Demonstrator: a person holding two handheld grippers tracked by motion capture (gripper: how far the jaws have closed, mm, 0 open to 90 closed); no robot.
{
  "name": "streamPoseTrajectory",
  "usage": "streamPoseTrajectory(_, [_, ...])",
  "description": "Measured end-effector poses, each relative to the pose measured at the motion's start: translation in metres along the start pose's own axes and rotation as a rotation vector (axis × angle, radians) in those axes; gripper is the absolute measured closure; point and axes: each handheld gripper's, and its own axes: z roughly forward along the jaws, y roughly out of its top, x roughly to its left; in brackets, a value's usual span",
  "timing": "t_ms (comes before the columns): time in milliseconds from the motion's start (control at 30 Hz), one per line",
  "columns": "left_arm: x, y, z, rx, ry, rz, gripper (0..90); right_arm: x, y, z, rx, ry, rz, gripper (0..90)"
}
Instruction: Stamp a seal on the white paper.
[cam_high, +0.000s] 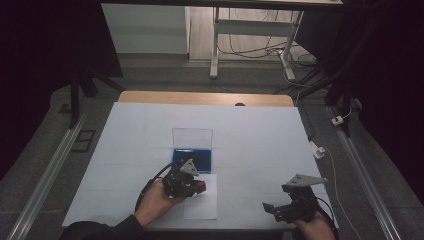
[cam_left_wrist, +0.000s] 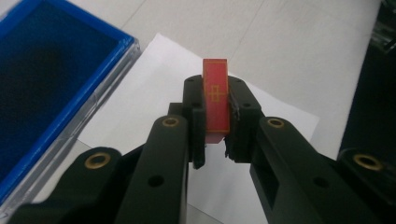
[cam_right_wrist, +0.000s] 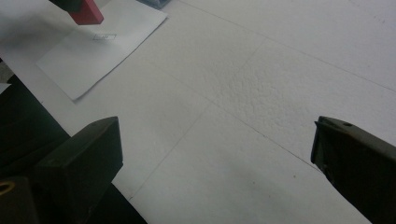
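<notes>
The left gripper (cam_high: 196, 187) is clamped on a small red stamp block (cam_left_wrist: 215, 100), its two black jaws pressing the block's flat sides so the narrow face with a thin gold line pattern looks back at the left gripper view's camera. The block stands upright between the jaw tips and rises a little above them. Directly under and ahead of this gripper lies a white sheet of paper (cam_left_wrist: 140, 107) on the white table cover (cam_high: 260, 140). In the right gripper view the red block (cam_right_wrist: 87, 11) hangs just above the sheet (cam_right_wrist: 88, 56), with a small printed rectangle mark (cam_right_wrist: 104, 36) on the paper just beside it; whether the block touches the paper cannot be told. Off to that gripper's left side, just past the paper's edge, sits a blue ink pad (cam_left_wrist: 42, 88) in a clear case, whose lid (cam_high: 192, 136) stands upright at the far side of the tray in the high view.

The person's left hand (cam_high: 152, 202) wraps around the tool's body. The right gripper (cam_high: 277, 210) is well apart, near the table's front edge, held by the right hand (cam_high: 315, 227); its jaws stand wide with only bare table cover between them
</notes>
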Motion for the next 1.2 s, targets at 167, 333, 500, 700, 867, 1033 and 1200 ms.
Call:
streamPoseTrajectory(167, [0.003, -0.001, -0.006, -0.024, -0.01, -0.008, 79.5, 0.0, 0.0, 0.0, 0.0, -0.001, 0.001, 2.4])
streamPoseTrajectory(333, [0.006, -0.001, -0.012, -0.036, -0.004, -0.009, 79.4, 0.0, 0.0, 0.0, -0.001, -0.002, 0.001, 2.4])
streamPoseTrajectory(500, [0.01, -0.002, -0.018, -0.05, 0.006, -0.019, 79.5, 0.0, 0.0, 0.0, -0.002, -0.002, 0.001, 2.4])
streamPoseTrajectory(700, [0.014, -0.002, -0.024, -0.065, 0.016, -0.028, 79.5, 0.0, 0.0, 0.0, -0.002, -0.002, 0.002, 2.4])
streamPoseTrajectory(867, [0.018, -0.003, -0.03, -0.079, 0.031, -0.034, 79.5, 0.0, 0.0, 0.0, -0.002, -0.002, 0.002, 2.4])
streamPoseTrajectory(1033, [0.023, -0.004, -0.034, -0.087, 0.045, -0.045, 79.5, 0.0, 0.0, 0.0, -0.001, -0.002, 0.003, 2.4])
streamPoseTrajectory(1200, [0.027, -0.005, -0.038, -0.098, 0.064, -0.054, 79.5, 0.0, 0.0, 0.0, -0.001, -0.003, 0.002, 2.4])
